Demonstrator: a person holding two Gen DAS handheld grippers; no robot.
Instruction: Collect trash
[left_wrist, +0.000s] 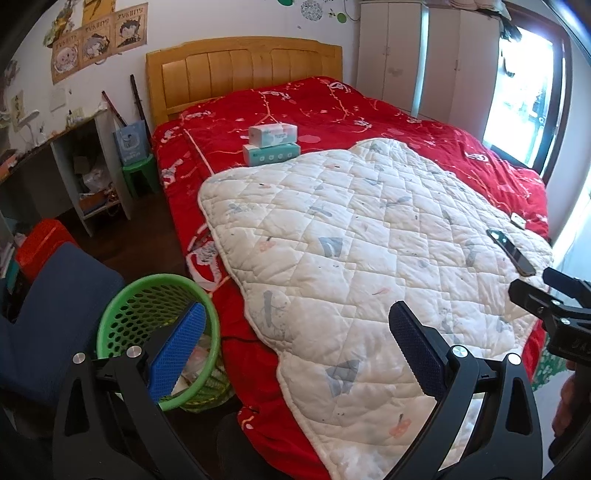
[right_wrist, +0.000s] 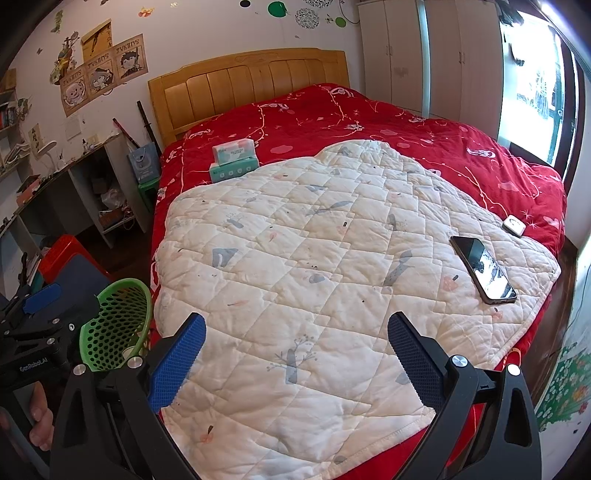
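A green perforated trash basket (left_wrist: 147, 317) stands on the floor at the bed's left side, with crumpled paper and plastic (left_wrist: 195, 363) inside it. My left gripper (left_wrist: 295, 314) is open and empty, its left finger over the basket's rim and its right finger over the white quilted pad (left_wrist: 351, 240). In the right wrist view my right gripper (right_wrist: 295, 325) is also open and empty above the quilted pad (right_wrist: 314, 258), with the basket (right_wrist: 114, 325) to its left. I see no loose trash on the bed.
The red bedspread (left_wrist: 295, 107) carries two stacked tissue packs (left_wrist: 271, 144). A black phone (right_wrist: 482, 269) and a small white device (right_wrist: 514, 224) lie near the right edge. A red stool (left_wrist: 40, 243), blue cushion (left_wrist: 62, 314) and shelf (left_wrist: 92, 177) crowd the left floor.
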